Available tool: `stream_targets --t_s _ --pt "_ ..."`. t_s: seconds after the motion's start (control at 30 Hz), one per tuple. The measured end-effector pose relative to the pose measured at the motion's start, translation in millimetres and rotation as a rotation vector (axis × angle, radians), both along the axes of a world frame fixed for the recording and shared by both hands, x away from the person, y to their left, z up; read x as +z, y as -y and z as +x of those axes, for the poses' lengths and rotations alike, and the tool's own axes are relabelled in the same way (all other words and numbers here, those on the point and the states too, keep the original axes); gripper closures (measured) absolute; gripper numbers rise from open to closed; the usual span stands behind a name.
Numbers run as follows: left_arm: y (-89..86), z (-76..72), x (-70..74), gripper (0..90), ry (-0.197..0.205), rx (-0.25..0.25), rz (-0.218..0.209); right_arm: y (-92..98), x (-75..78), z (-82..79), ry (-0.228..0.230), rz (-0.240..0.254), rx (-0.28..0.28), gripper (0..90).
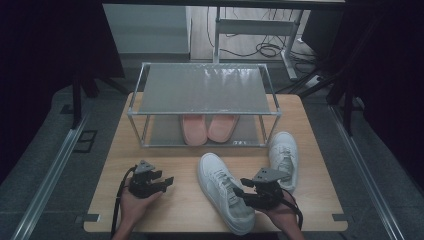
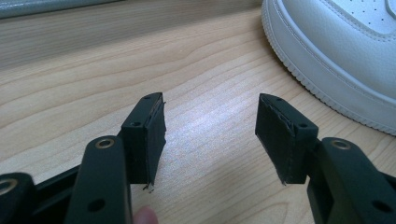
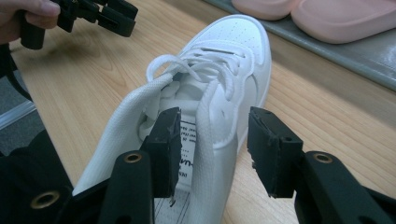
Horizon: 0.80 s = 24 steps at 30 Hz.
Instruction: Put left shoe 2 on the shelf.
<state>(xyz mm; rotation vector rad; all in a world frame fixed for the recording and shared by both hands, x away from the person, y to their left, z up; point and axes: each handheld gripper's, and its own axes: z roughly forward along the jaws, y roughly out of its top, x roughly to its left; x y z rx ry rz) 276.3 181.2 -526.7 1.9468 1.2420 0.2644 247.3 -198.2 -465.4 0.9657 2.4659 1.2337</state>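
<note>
A white sneaker (image 1: 215, 175) lies on the wooden table (image 1: 165, 152), toe toward the rack. My right gripper (image 1: 240, 189) is at its heel end. In the right gripper view the right gripper (image 3: 215, 135) straddles the sneaker's (image 3: 233, 42) side wall, with one jaw inside the opening and one outside. A gap shows by the outer pad, so it is open. A second white sneaker (image 1: 284, 152) stands to the right. My left gripper (image 1: 166, 181) rests open on bare wood left of the sneaker, its jaws (image 2: 210, 126) holding nothing, with the sneaker's edge (image 2: 336, 46) nearby.
A metal two-shelf rack (image 1: 200, 87) stands at the back of the table. A pair of pink slippers (image 1: 207, 127) sits on its lower shelf, also seen as slippers (image 3: 327, 18) in the right gripper view. The left gripper (image 3: 102, 16) and a hand show there too.
</note>
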Motion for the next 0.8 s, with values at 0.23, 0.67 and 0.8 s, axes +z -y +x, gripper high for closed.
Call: stream_targets --t_s 0.23,0.67,0.8 --pt "0.2 0.1 -0.3 43.0 0.000 -0.004 0.001 -14.1 -11.9 8.7 -0.018 -0.050 -0.012 56.4" --pt "1.3 0.0 -1.0 42.9 -0.004 -0.003 0.002 -14.8 -18.4 13.1 -0.041 -0.052 -0.063 76.1" --pt "0.9 0.1 -0.9 42.9 -0.003 -0.003 0.004 -13.8 -19.5 12.6 -0.043 -0.033 -0.077 78.1"
